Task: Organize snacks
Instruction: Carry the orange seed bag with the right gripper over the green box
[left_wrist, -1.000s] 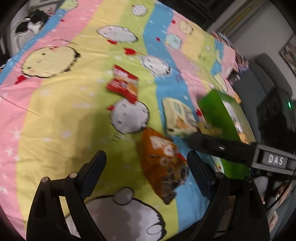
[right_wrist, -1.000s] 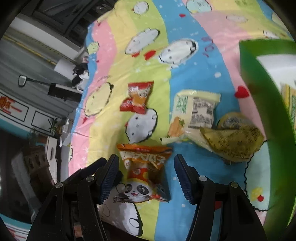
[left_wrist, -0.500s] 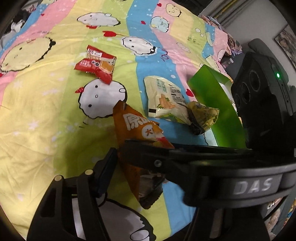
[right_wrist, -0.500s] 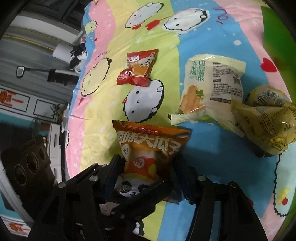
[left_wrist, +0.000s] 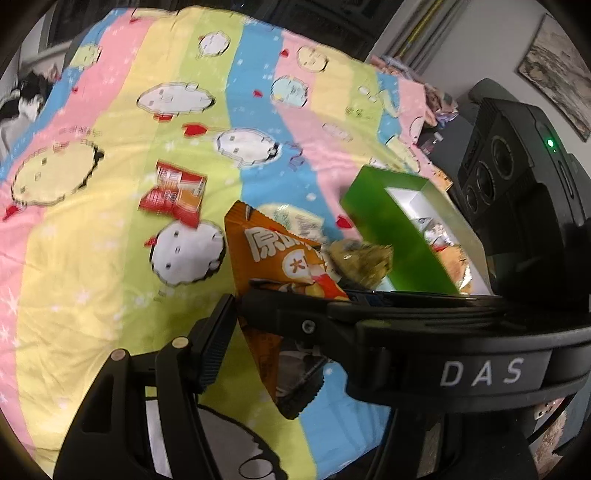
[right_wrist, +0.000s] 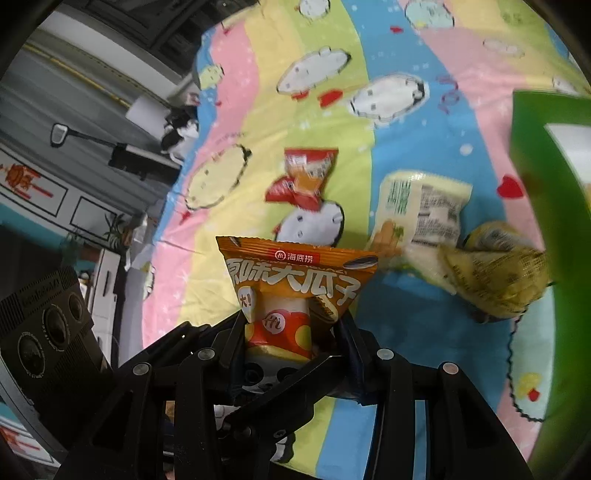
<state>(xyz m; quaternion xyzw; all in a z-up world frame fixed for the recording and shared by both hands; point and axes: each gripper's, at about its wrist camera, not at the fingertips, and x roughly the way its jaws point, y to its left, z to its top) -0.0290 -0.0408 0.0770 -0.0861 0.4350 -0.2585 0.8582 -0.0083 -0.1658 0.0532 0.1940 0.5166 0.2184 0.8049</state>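
An orange snack packet (right_wrist: 295, 277) stands upright, lifted off the striped cartoon bedspread (right_wrist: 258, 92). My right gripper (right_wrist: 291, 325) is closing, and its pads press on the packet's lower half. From the left wrist view the same orange packet (left_wrist: 280, 258) sits between the jaws of my left gripper (left_wrist: 269, 343), which is also closing. Its left pad stands beside the packet's edge, and its other finger is hidden behind the right gripper's black body (left_wrist: 480, 369). A green box (left_wrist: 395, 229), open at the top, stands to the right with packets inside.
On the bedspread lie a red packet (right_wrist: 306, 177), a pale green-and-white packet (right_wrist: 421, 210) and a crumpled yellow packet (right_wrist: 495, 273) against the green box (right_wrist: 546, 184). A black-and-white thing (right_wrist: 177, 129) lies at the bed's far left edge, with cabinets beyond.
The right jaws narrowed onto the orange packet and raised it upright off the bedspread. The left gripper moved in from the left and narrowed around the packet's lower part.
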